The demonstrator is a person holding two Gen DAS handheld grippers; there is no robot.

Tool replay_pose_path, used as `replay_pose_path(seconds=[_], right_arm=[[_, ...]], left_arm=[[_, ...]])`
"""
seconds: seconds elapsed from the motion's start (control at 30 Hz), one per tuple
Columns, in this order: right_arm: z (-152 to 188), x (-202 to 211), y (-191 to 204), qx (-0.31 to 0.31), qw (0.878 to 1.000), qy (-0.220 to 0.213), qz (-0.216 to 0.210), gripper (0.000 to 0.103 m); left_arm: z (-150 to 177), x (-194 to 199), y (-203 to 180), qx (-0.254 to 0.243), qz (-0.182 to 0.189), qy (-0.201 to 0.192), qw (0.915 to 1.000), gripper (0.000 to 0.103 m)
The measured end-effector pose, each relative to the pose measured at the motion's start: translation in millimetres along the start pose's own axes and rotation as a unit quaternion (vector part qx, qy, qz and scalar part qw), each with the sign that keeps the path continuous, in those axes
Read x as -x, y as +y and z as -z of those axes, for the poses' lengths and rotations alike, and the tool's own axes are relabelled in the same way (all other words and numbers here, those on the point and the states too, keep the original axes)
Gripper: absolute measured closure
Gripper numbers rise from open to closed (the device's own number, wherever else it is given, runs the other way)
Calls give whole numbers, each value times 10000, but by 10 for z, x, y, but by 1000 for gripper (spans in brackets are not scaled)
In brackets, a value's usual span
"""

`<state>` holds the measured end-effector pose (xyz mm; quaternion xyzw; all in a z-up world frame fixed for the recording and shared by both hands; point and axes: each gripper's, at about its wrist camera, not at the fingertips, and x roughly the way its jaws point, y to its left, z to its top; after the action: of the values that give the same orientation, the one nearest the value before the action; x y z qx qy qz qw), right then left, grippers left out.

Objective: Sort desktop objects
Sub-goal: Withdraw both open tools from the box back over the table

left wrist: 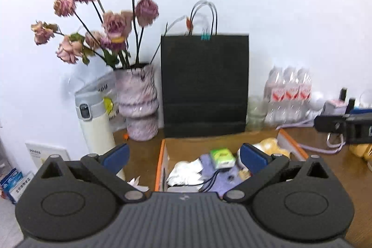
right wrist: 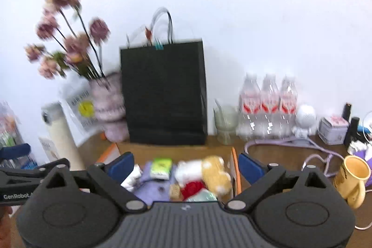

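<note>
- Gaping wide, the left gripper (left wrist: 184,156) has its blue pads (left wrist: 116,155) spread apart with nothing between them; it hangs above the near edge of the cardboard box (left wrist: 162,155).
- Spread just as wide, the right gripper (right wrist: 186,165) is empty too, poised over the same box (right wrist: 234,164), its right pad beyond the box's orange right rim.
- Inside the box lie a green packet (left wrist: 222,156), crumpled white paper (left wrist: 186,172), a purple cloth (right wrist: 151,190), a yellow plush toy (right wrist: 215,172) and something red (right wrist: 193,186); the contents are blurred.
- The box's far edge sits close against a black paper bag (left wrist: 204,83) standing upright at the wall.
- Left of the box, bare wooden desk (left wrist: 141,155) runs to a pink vase of dried flowers (left wrist: 139,104) and a white thermos (left wrist: 95,122).
- Right of the box, a lilac cable (right wrist: 290,143) loops over the open desk; a yellow mug (right wrist: 352,176) lies tilted near it.
- Water bottles (right wrist: 269,106) and a glass cup (right wrist: 225,122) line the wall.
</note>
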<state>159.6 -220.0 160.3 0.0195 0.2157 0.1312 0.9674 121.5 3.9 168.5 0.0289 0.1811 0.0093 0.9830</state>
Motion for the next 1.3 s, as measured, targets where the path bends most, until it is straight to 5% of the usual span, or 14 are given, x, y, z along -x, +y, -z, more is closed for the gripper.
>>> replay_pose_path(seconds=[0.2,0.37,0.47,0.73,0.97,1.13,1.3], right_arm=[[115,103,98,129,9999,-90,-61,7],[503,230,172,206,9994,-138,-251,7],[732,264,219,332,9990,74,-290,7],[1482,540,288,435,9968,465,-492,7],[2051,836,115,-246,9951,858,-434,8],[2113,880,-37,-344,9959,792,-263,16],[2014,819,-151,-414,9957,775,-280,36]], left_arm=[[72,188,-38,68,67,-218,9997,0],[440,271,-65,-132,28,143,9998,0],[634,323,-76,-135,-183,223,9995,0],[1278,668,-178,-14,-65,319,9995,0],[1753,896,-245,-115,132,659,9977,0],[1818,823,-378,-308,317,708,9965,0],[1785,672,-457,-113,627,841,9944,0]])
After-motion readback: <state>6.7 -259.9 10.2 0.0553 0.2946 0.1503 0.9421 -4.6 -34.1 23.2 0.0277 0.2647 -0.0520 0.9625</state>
